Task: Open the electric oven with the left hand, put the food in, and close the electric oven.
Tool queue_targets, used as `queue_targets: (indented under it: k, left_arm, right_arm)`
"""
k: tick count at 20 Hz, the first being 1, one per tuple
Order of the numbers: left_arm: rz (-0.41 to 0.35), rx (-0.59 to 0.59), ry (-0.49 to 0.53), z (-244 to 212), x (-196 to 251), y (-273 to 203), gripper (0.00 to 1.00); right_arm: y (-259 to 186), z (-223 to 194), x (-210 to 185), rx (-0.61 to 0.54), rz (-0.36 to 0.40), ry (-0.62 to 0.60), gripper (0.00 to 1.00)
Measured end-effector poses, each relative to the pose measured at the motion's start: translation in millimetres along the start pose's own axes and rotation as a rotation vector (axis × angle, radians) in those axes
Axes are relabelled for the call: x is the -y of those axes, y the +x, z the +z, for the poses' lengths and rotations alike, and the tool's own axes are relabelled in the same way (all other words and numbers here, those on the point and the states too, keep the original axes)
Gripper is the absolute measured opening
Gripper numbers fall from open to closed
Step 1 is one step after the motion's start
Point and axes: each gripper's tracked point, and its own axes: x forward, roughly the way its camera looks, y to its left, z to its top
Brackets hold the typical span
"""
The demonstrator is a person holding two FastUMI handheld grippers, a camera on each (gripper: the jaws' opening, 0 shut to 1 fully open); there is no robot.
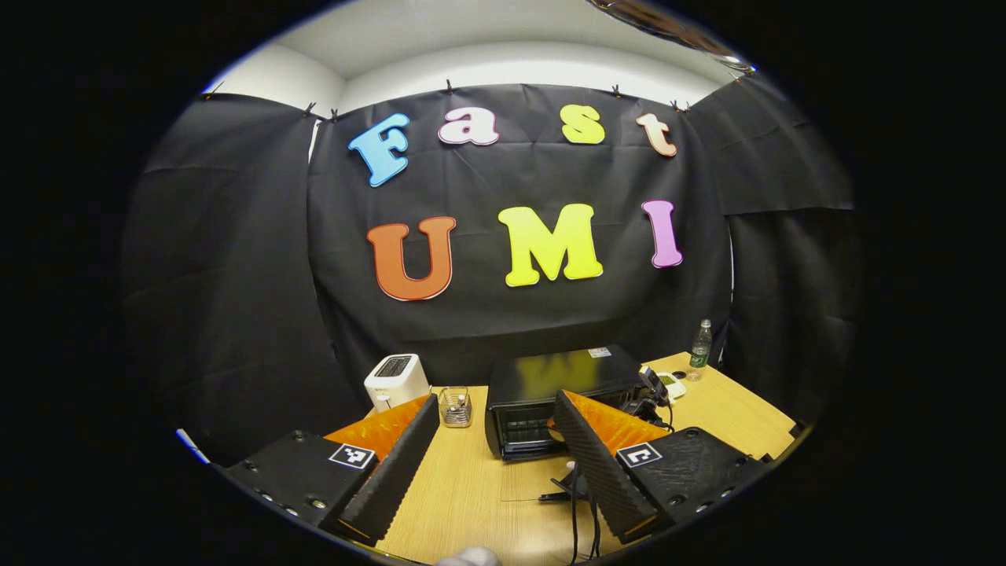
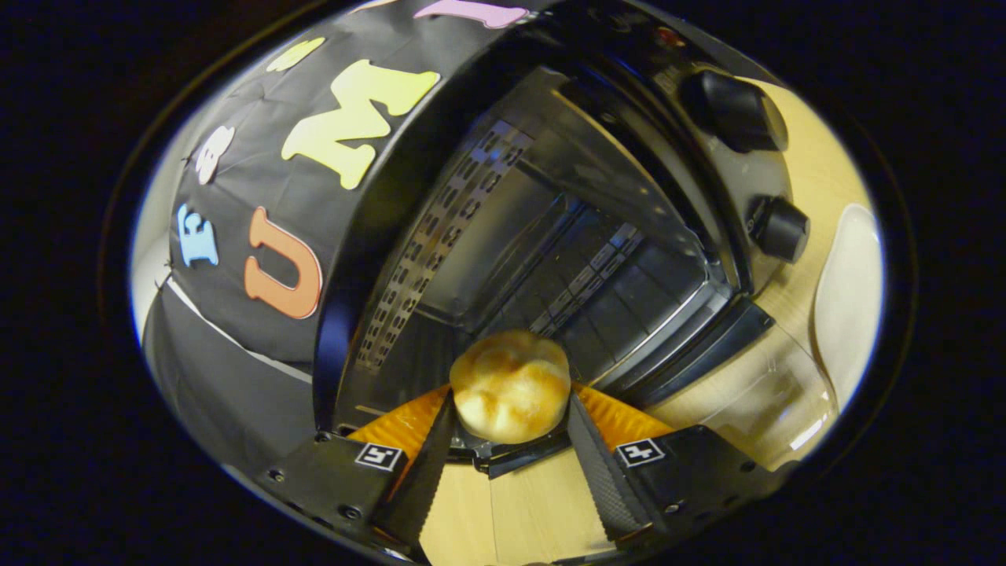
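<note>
Bun, round golden bread roll [image 2: 511, 385], clenched in my right claw [image 2: 509, 428], at black electric oven [image 2: 550, 236] mouth just ahead. Glass door [image 2: 754, 393] already down. My left claw [image 1: 491, 448] released, well back. Left: place bun, close door.

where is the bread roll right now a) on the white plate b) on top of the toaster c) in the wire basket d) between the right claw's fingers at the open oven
d: in the right gripper view the bread roll sits between the right claw fingers, in front of the open oven cavity.
</note>
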Motion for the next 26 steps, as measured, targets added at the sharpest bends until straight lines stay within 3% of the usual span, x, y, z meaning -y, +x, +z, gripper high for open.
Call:
queue_targets:
  k: [1,2,3,4,6,7,8,10,13,18,19,22,26]
  left_arm:
    - [0.001,0.001,0.003,1,-1,0,0.96]
    - [0.003,0.003,0.004,2,-2,0,0.96]
    - [-0.002,0.002,0.002,1,-1,0,0.96]
    - [-0.002,0.002,0.000,0,1,-1,0.96]
    - [0.000,0.001,-0.001,-1,-1,-1,0.96]
    - [0.002,0.003,-0.003,-1,-2,-2,0.96]
    - [0.003,0.011,-0.006,0,-2,-3,0.96]
    - [0.011,0.022,-0.003,1,-5,-2,0.96]
    - [0.017,0.044,-0.013,-1,-5,0,0.96]
    - [-0.012,0.049,-0.077,-16,8,4,0.96]
    - [-0.014,0.046,-0.078,-19,9,5,0.96]
    - [-0.019,0.044,-0.067,-27,20,10,0.96]
    - [-0.046,0.037,-0.041,-47,39,15,0.96]
  right_arm:
    - [2,-2,-2,0.000,-0.004,-0.013,0.81]
    - [0,-1,-1,0.003,-0.010,-0.023,0.91]
    - [-4,2,-3,0.004,-0.014,-0.029,0.87]
    - [-1,6,-2,0.018,-0.020,-0.041,0.99]
    - [-6,6,5,0.010,-0.036,-0.046,0.98]
    - [-8,8,4,0.012,-0.035,-0.050,0.92]
    - [-13,9,5,0.011,-0.036,-0.058,0.98]
    - [-32,15,3,0.018,-0.034,-0.099,0.99]
    - [-89,40,-8,0.062,-0.028,-0.220,0.99]
    - [-211,121,-29,0.268,-0.093,-0.676,0.99]
    - [-231,140,-37,0.314,-0.100,-0.722,0.92]
    - [-290,181,-51,0.430,-0.138,-0.803,0.94]
    - [-353,204,-56,0.513,-0.182,-0.916,0.96]
